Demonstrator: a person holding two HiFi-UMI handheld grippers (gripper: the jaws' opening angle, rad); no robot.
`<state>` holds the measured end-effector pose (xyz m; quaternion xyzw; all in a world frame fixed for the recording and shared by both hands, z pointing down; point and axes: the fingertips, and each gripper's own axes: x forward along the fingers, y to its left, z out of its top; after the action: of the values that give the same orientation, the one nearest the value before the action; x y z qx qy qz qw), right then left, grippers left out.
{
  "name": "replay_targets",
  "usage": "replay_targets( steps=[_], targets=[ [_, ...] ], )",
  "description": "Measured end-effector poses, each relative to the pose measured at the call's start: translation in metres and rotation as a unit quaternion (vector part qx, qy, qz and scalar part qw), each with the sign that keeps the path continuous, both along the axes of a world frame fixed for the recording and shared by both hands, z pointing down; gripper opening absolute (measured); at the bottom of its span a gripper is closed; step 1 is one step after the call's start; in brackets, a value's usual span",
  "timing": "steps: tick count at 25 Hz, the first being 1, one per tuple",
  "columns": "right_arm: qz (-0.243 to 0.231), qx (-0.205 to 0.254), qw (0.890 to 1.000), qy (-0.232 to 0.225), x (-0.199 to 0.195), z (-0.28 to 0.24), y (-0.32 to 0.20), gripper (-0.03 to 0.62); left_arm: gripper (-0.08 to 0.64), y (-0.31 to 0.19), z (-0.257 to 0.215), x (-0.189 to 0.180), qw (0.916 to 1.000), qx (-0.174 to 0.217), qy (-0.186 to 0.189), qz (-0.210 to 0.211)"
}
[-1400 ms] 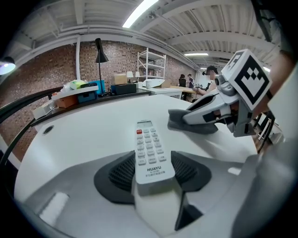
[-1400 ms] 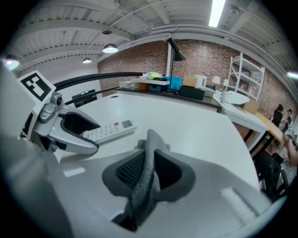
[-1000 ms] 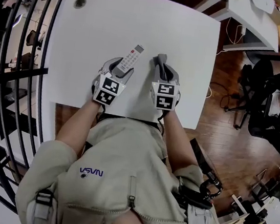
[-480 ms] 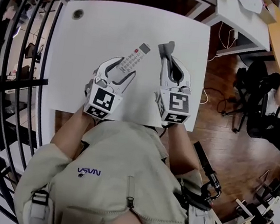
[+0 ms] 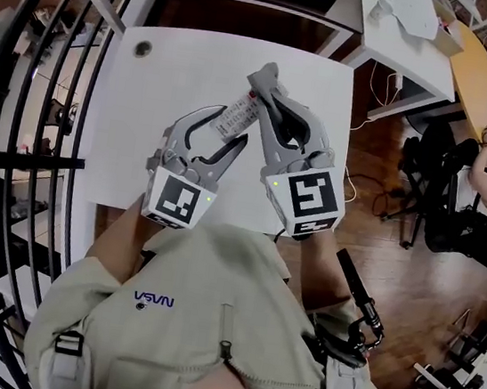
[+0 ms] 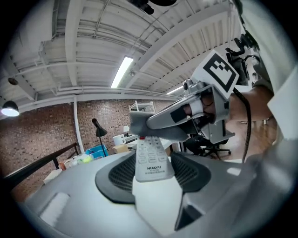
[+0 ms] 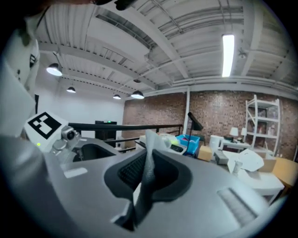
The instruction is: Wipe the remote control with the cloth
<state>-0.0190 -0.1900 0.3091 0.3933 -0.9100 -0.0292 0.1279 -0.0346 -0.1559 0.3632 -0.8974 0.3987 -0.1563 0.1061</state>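
Below me, a white square table (image 5: 145, 130) is standing on a brown wooden floor (image 5: 380, 244), and red brick walls (image 7: 219, 111) are showing far behind. I am holding both claws up over the table. My left claw (image 5: 232, 126) is pinching a long white remote control with grey buttons (image 6: 151, 160) by its near end. One black ribbed pad (image 6: 118, 174) is pressing on each side of it. The remote is sticking out away from me. My right claw (image 5: 266, 84) is squeezing a thin grey cloth (image 7: 148, 176) between its jaws, and those jaws have just been closing on it. The cloth is poking out past the tips. It is lying across the far end of the remote and, as far as I can tell, touching it. My two claws are leaning toward each other, so their tips are meeting over the middle of the table.
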Motion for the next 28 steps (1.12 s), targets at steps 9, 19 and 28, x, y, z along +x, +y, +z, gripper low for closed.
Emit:
replay_targets(
  steps=[9, 19, 28],
  targets=[
    [-0.152, -0.063, 0.986, 0.031, -0.050, 0.008, 0.055, 0.023, 0.244, 0.008, -0.011, -0.004, 0.9997, 0.016, 0.003, -0.020],
    [0.022, 0.014, 0.999, 0.045, 0.012, -0.022, -0.006, 0.024, 0.244, 0.023, -0.022, -0.001, 0.9991, 0.042, 0.000, -0.007],
    [-0.144, -0.050, 0.988, 0.008, -0.044, -0.009, 0.062, 0.024, 0.244, 0.023, -0.023, 0.002, 0.9987, 0.049, 0.004, -0.008]
  ],
)
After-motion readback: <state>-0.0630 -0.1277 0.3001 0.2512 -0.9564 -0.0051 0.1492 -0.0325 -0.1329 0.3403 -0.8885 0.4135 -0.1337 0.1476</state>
